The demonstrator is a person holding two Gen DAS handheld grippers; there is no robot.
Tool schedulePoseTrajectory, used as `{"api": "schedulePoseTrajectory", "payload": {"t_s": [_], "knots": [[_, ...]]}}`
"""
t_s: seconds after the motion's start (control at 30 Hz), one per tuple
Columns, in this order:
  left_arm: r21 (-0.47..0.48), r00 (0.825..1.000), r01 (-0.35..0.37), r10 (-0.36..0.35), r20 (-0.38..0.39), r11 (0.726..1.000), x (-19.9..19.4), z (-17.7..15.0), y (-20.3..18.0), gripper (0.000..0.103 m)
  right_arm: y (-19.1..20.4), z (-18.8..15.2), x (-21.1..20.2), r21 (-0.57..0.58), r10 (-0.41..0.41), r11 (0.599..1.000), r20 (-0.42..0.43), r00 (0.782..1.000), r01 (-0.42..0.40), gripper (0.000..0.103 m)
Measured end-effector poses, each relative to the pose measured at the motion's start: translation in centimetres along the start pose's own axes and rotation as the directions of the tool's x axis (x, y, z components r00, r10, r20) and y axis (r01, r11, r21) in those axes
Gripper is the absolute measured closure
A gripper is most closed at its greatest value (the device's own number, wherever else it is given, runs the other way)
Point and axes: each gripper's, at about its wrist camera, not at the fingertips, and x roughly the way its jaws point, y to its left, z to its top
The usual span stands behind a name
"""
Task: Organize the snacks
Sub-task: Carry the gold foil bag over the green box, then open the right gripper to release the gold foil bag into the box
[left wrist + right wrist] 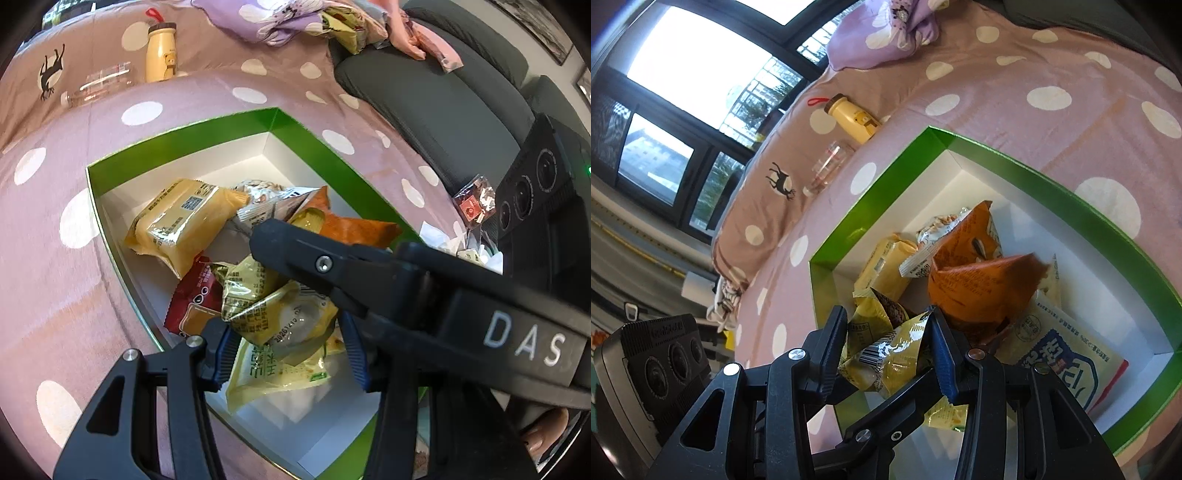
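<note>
Right tongs [886, 354] pinch a yellow snack packet [886, 354] above the green box [871, 210], presumably to drop it in; left tongs [284, 343] gape over the pile inside. Beyond, bottles [160, 51] lie on the bed [55, 277].

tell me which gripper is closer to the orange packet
Right. The right gripper, pinching a yellow packet, sits beside the orange packet; the left gripper hangs farther back, at the near end of the box.
</note>
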Motion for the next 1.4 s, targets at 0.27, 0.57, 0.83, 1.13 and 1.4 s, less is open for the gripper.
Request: {"api": "schedulePoseTrajectory", "payload": {"t_s": [0.27, 0.57, 0.83, 1.13, 1.4], "knots": [[-0.018, 1.0, -0.007, 0.007, -0.023, 1.0, 0.5, 0.6, 0.3, 0.054, -0.6, 0.4, 1.0, 0.029, -0.013, 0.999, -0.015, 1.0, 0.014, 0.056], [-0.019, 0.999, -0.04, 0.04, -0.037, 0.999, 0.9, 0.9, 0.3, 0.053, -1.4, 0.7, 1.5, 0.071, -0.002, 0.997, -0.028, 1.0, 0.004, 0.056], [-0.03, 0.997, -0.064, 0.063, -0.034, 0.997, 0.7, 0.8, 0.5, 0.05, -1.4, 0.8, 1.6, 0.073, -0.002, 0.997, -0.03, 1.0, 0.004, 0.056], [-0.029, 0.997, -0.078, 0.077, -0.031, 0.997, 0.6, 0.6, 0.4, 0.05, -1.7, 0.8, 1.5, 0.08, -0.013, 0.997, -0.021, 1.0, 0.015, 0.056], [-0.027, 0.997, -0.07, 0.07, -0.015, 0.997, -0.3, 0.1, 0.2, 0.035, -1.6, 0.7, 0.7, 0.08, -0.049, 0.996, 0.006, 0.999, 0.048, 0.053]]}}
